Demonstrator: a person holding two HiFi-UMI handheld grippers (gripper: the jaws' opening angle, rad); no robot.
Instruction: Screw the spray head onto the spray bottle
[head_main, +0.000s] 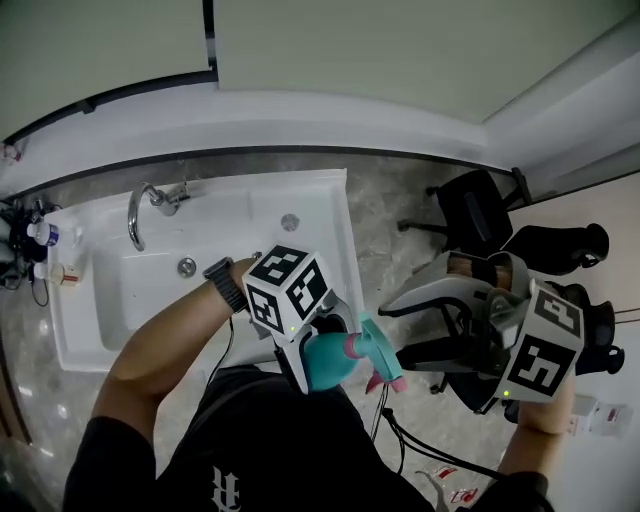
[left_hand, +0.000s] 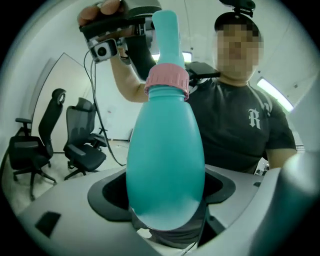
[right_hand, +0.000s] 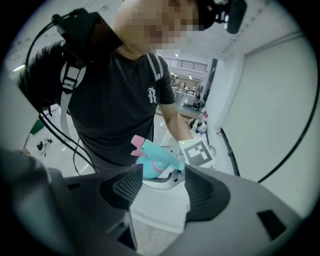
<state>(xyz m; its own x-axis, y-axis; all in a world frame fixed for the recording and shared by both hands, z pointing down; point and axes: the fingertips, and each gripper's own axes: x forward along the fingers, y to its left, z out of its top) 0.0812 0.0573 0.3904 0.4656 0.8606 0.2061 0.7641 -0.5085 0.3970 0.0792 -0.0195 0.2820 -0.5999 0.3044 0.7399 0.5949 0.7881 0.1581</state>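
Teal plastic fills your left gripper: its jaws pinch the lower body of the spray bottle, which points away from that gripper toward your chest. The pink collar sits on the bottle's neck, with the spray head beyond it; how far it is threaded down cannot be told. Your right gripper has its jaws spread, with nothing between the pads. Through the gap, its view shows the bottle farther off, held in front of your dark shirt. From the head view, both grippers hang above the floor, just right of the white sink, with black office chairs behind.
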